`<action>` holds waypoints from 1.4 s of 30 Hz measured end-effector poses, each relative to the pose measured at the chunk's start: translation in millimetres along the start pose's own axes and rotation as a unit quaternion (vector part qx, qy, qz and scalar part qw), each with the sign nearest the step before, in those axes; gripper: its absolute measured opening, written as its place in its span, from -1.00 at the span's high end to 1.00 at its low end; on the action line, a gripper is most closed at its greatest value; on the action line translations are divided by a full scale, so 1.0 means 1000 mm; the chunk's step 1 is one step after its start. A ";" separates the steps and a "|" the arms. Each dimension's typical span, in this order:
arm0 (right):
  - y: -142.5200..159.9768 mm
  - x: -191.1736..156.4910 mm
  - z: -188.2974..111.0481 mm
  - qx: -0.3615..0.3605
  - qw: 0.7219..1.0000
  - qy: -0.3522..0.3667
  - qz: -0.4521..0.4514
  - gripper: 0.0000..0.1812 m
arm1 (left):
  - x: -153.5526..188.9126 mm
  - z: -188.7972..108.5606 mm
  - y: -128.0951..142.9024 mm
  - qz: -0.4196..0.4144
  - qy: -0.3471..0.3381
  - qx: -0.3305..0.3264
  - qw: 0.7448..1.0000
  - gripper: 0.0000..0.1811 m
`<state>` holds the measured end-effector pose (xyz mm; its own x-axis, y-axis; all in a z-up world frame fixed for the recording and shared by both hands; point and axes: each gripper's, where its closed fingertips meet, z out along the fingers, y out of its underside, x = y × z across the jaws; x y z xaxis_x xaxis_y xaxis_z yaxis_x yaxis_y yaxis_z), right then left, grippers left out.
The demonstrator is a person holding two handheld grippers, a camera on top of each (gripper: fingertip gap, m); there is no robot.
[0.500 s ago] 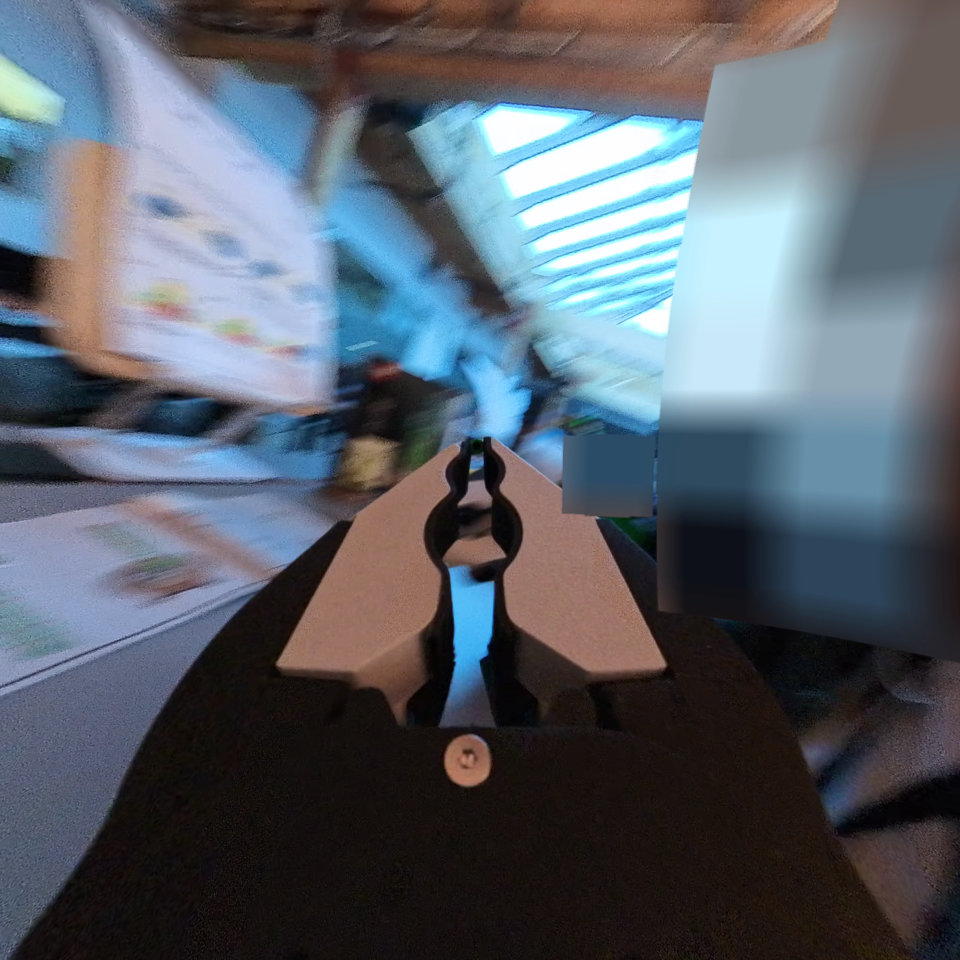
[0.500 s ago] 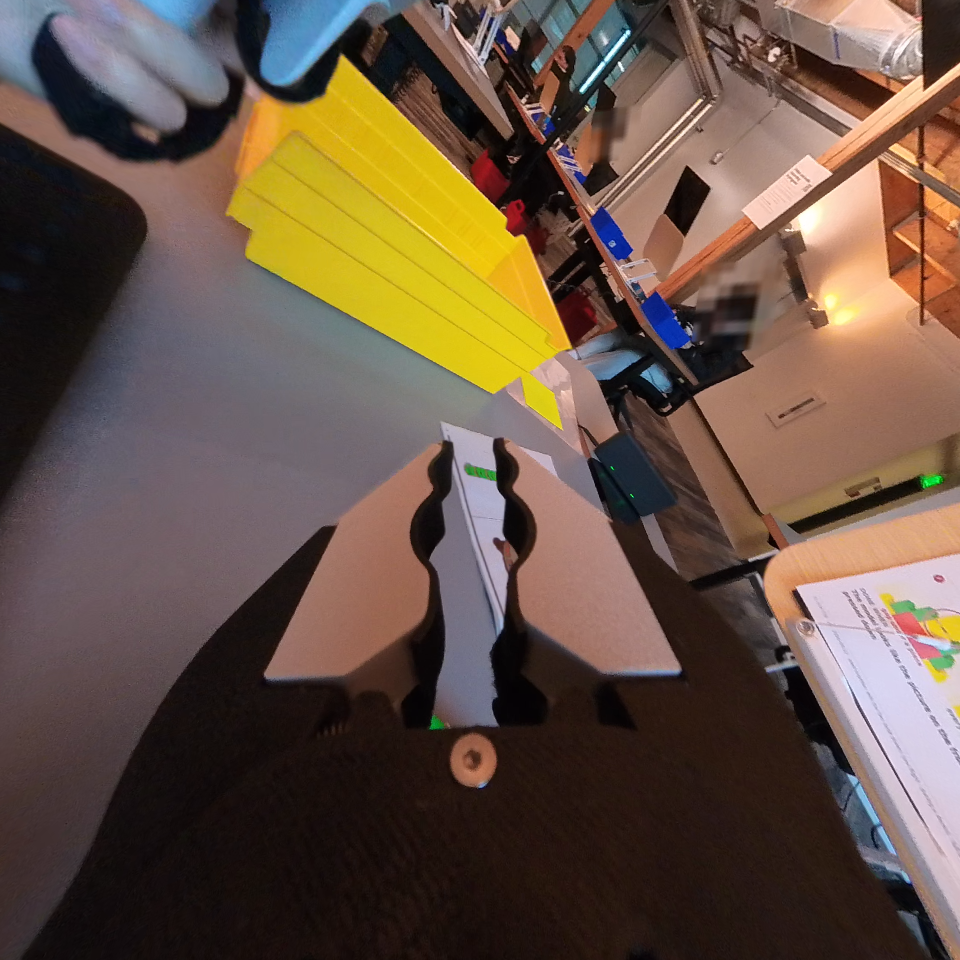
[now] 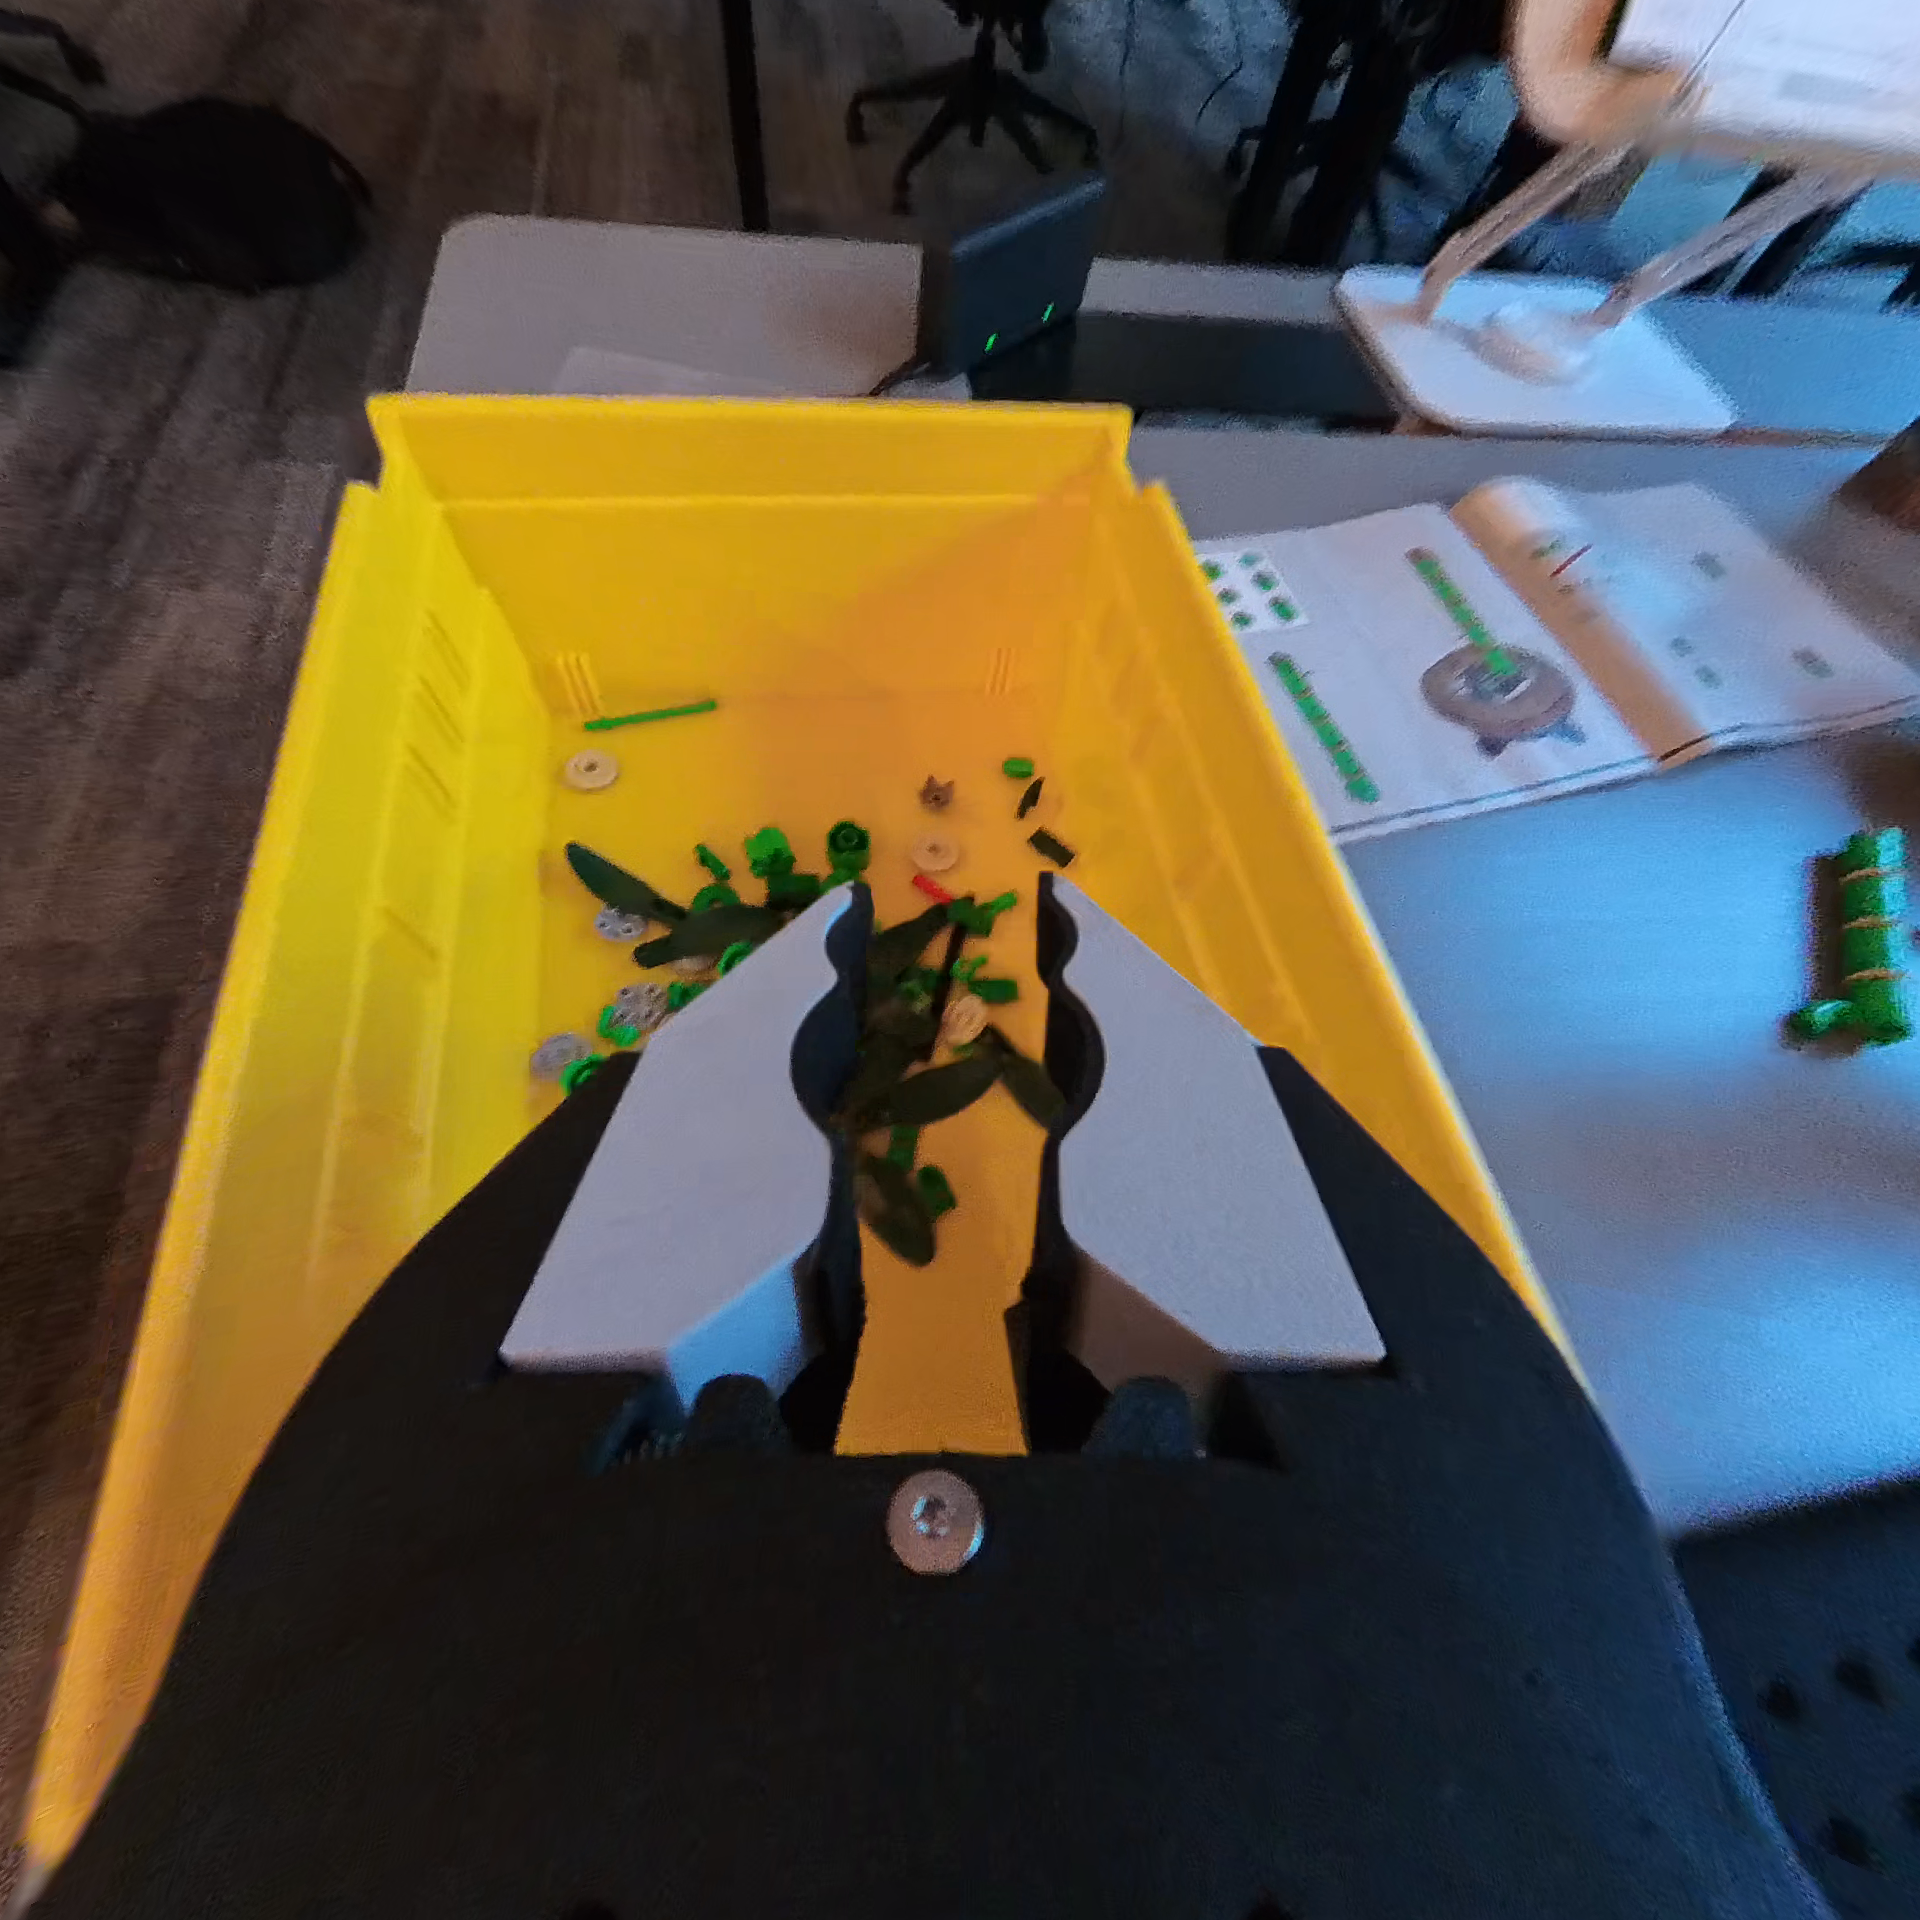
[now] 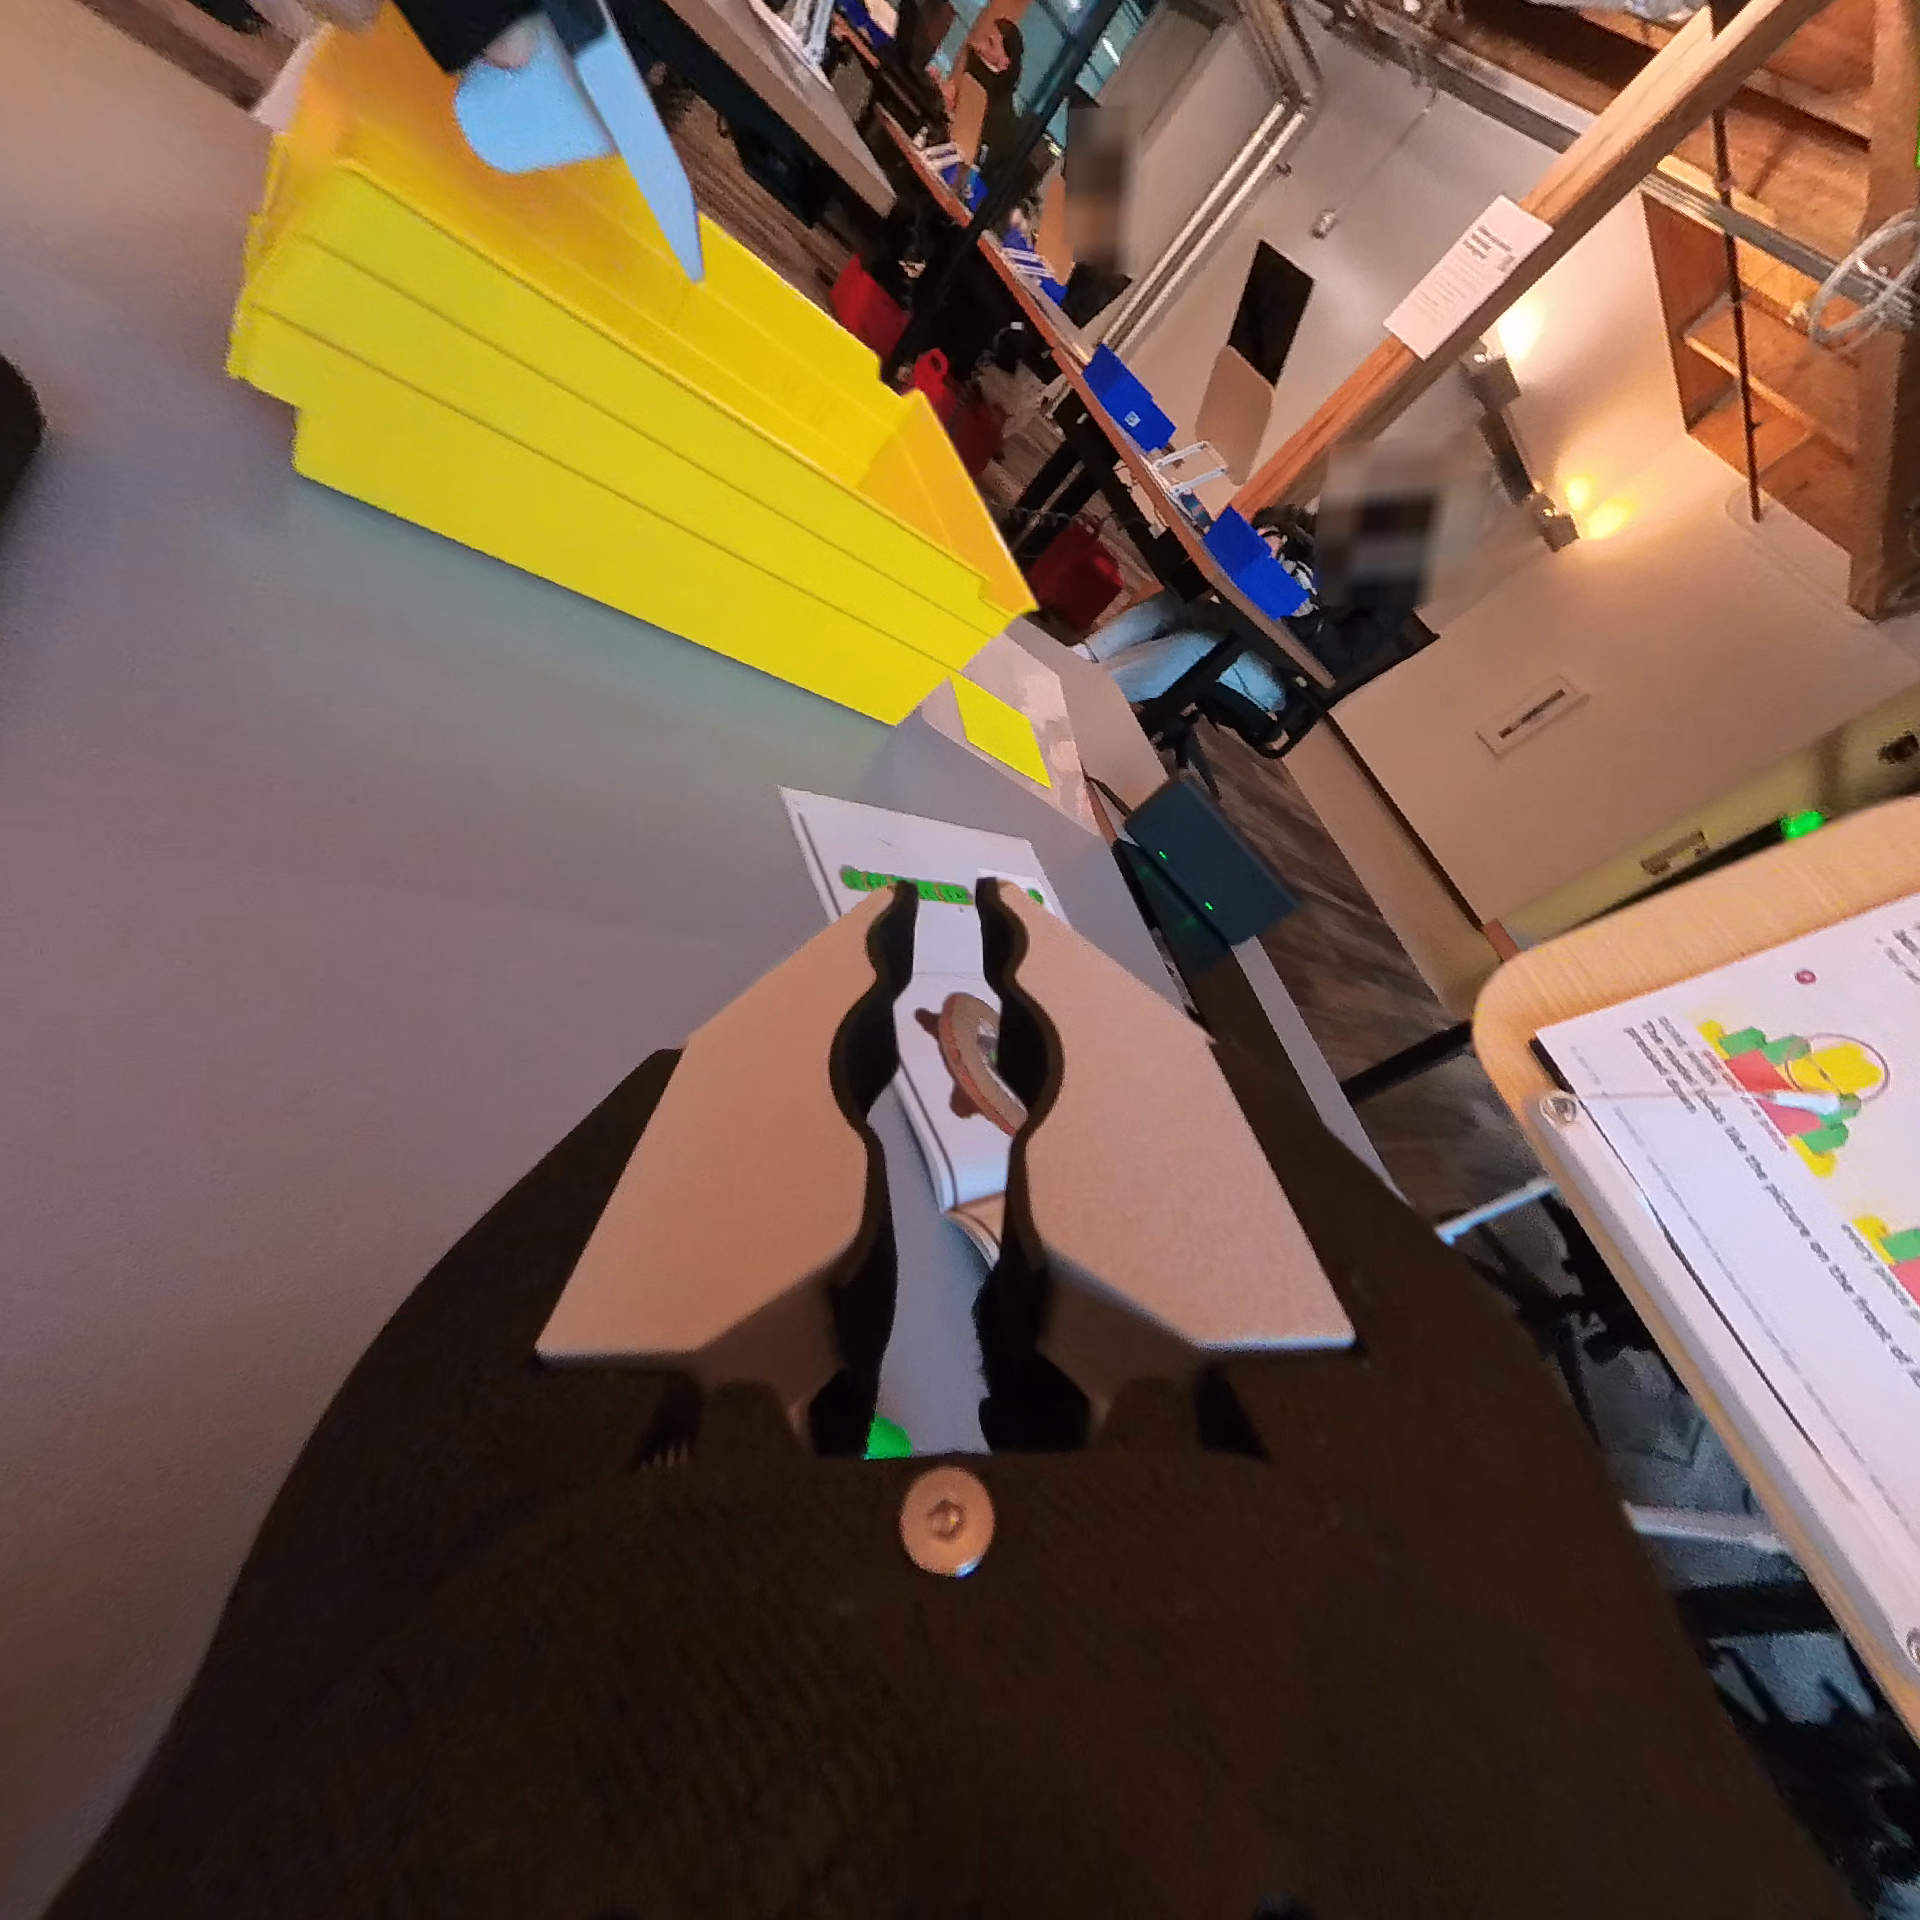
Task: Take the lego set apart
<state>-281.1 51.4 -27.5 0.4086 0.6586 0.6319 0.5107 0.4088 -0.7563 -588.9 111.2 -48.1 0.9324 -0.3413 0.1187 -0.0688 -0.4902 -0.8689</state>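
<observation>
My left gripper point(image 3: 951, 894) is open and empty, and points down into a yellow bin point(image 3: 727, 468). Several loose green, dark and tan lego pieces point(image 3: 774, 857) lie on the bin floor under and between its fingers. A green lego stalk point(image 3: 1860, 956), still assembled, lies on the grey table to the right of the bin. My right gripper point(image 4: 945, 894) hovers low over the table with its jaws a narrow gap apart and nothing between the tips. A small green bit point(image 4: 888, 1439) shows at the base of its gap. The left gripper point(image 4: 592, 135) shows above the bin point(image 4: 623, 540) in the right wrist view.
An open instruction booklet point(image 3: 1507, 644) lies right of the bin and also shows past my right gripper point(image 4: 935, 862). A dark box with green lights point(image 3: 1008, 281) sits at the table's far edge. A stand with a printed sheet point(image 4: 1766, 1195) is at the right. People sit at desks beyond. Across from one pair of fingers to the other is roughly 30 cm. About 12 cm separates my right fingertips from the green lego stalk point(image 3: 1860, 956).
My left gripper has swung from pointing up at the room down into the yellow bin, and its jaws have gone from nearly shut to open. The right gripper has barely moved.
</observation>
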 end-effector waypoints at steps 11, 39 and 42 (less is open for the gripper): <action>-0.050 0.115 -0.090 0.144 0.959 0.040 0.242 0.92 | 0.212 -0.013 -0.062 0.103 0.251 0.073 0.960 0.68; 0.145 -0.054 -0.074 -0.404 0.832 -0.188 0.331 0.92 | 0.372 0.105 0.001 0.134 0.381 0.015 0.915 0.77; 0.136 -0.044 -0.069 -0.363 0.859 -0.189 0.307 0.93 | 0.376 0.105 0.015 0.133 0.414 -0.030 0.900 0.77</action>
<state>-177.5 34.8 -146.3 0.5645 0.8237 -0.0533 0.6799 -0.5006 -0.5359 -202.1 59.7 -67.0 0.2967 -0.9220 0.2489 -0.2926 -0.3359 -0.8953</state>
